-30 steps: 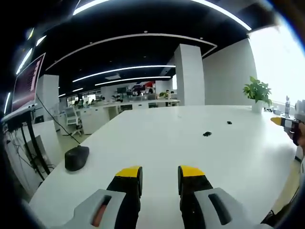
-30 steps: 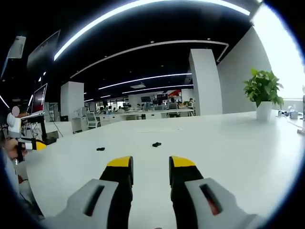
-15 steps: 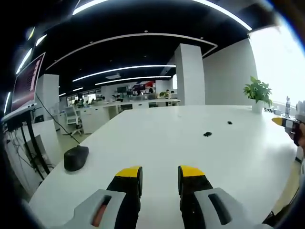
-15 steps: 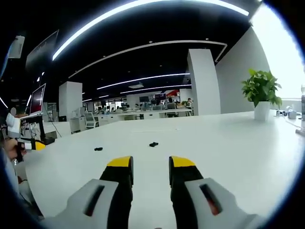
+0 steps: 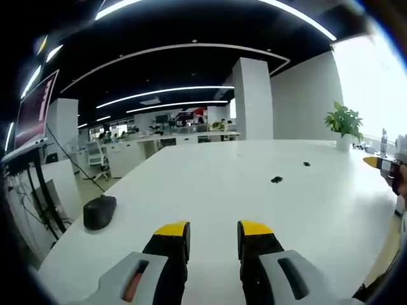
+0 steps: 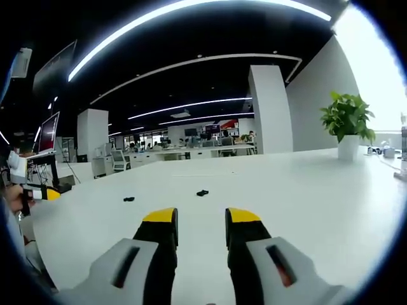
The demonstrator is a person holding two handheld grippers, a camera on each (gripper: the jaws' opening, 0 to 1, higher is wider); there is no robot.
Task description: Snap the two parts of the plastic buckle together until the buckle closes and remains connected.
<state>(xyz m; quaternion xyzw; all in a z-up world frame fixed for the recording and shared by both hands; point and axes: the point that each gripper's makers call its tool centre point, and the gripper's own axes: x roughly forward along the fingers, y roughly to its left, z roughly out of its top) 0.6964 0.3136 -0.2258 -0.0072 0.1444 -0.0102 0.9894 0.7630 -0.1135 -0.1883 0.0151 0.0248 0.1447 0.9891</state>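
Right gripper view has swung slightly; nothing on the white table (image 5: 254, 190) moved. Two buckle parts (image 6: 202, 192) (image 6: 128, 199) lie apart mid-table. Left gripper (image 5: 213, 232) and right gripper (image 6: 200, 222) gape, empty. Potted plant (image 6: 346, 121) far edge

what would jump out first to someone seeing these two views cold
Probably the yellow-tipped jaws rising from the bottom of each view: the left gripper and the right gripper, both parted and holding nothing over a big white table. Next come two small black buckle parts lying apart far out on the table. A potted plant stands at the table's far right, and a dark computer mouse lies near its left edge.
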